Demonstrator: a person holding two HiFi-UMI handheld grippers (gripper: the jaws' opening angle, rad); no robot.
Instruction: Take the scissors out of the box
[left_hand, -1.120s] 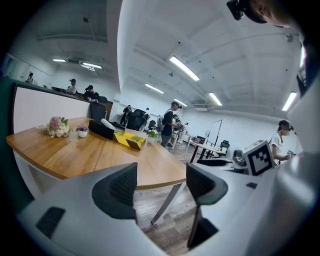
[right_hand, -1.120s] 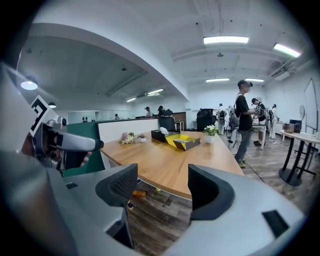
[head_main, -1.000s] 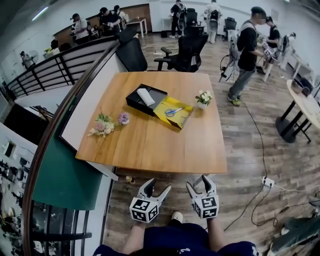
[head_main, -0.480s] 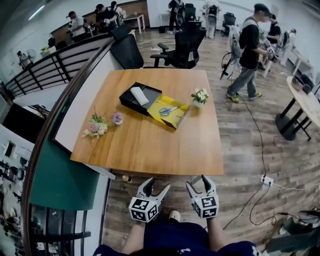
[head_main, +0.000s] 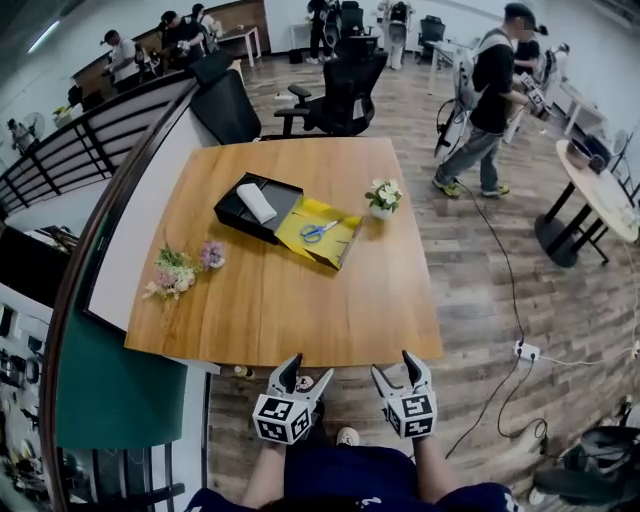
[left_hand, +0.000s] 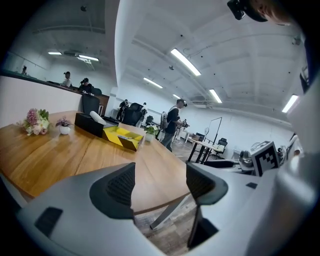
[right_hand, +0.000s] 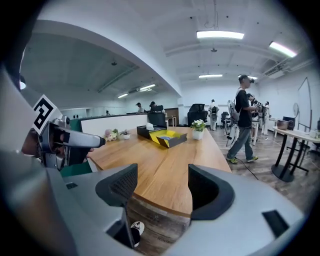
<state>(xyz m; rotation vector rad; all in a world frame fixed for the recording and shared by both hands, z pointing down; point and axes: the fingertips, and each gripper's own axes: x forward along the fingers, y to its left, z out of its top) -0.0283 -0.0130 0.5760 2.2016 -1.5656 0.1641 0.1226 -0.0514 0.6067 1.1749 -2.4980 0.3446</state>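
Two claws were held low before the person's body, short of the near edge of the counter (head_main: 285, 305). The left claw (head_main: 304, 376) and the right claw (head_main: 397, 368) were each spread wide, with nothing between the jaws. This was judged a ready posture, with the reach not yet begun.

The blue-handled scissors (head_main: 318, 230) were seen lying flat in the yellow-lined box (head_main: 347, 238), on the far half of the counter and well apart from both claws. The box lay open at the top, so the scissors were judged reachable from above without anything being lifted first.

Touching that box on its left, a black box (head_main: 232, 212) was seen with a white roll (head_main: 257, 202) in it. A pot of flowers (head_main: 381, 197) stood just beside the yellow-lined box on the right. A bouquet (head_main: 175, 273) lay near the left edge, clear of any likely path.
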